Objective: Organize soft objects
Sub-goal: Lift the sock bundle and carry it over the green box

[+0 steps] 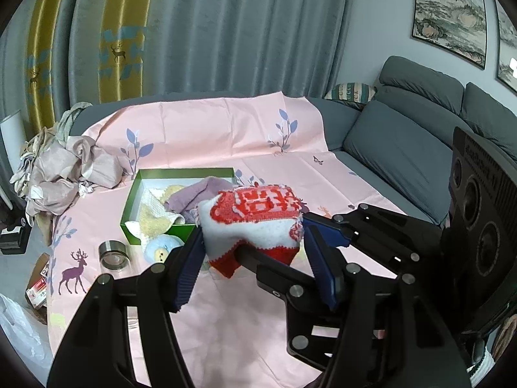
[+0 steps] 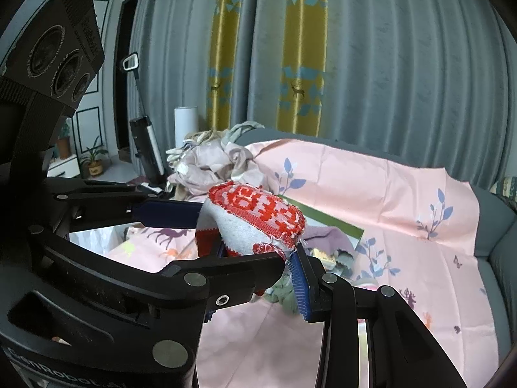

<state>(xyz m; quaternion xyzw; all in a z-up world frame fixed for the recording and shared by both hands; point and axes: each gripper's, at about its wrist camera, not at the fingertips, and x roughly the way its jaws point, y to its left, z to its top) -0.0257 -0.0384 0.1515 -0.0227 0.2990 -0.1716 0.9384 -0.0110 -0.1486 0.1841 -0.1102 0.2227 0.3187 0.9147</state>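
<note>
A folded white towel with a red woven pattern (image 1: 255, 216) (image 2: 258, 213) hangs above the pink sheet, held from two sides. My left gripper (image 1: 253, 236) (image 2: 240, 236) has its blue pads pressed on the towel's left and right ends. My right gripper (image 1: 271, 236) (image 2: 258, 249) comes in from the right, one pad at the towel's frayed corner, the other finger under its red edge. Behind the towel sits an open green box (image 1: 129, 200) (image 2: 339, 226) with a purple cloth (image 1: 200, 194) and a cream towel (image 1: 155, 213) in it.
A pale blue plush toy (image 1: 161, 249) and a metal-lidded jar (image 1: 113, 253) lie in front of the box. A heap of crumpled clothes (image 1: 64, 174) (image 2: 210, 165) sits at the sheet's far left. A grey sofa (image 1: 404, 161) borders the right. A green-grey cloth (image 2: 284, 294) lies below the towel.
</note>
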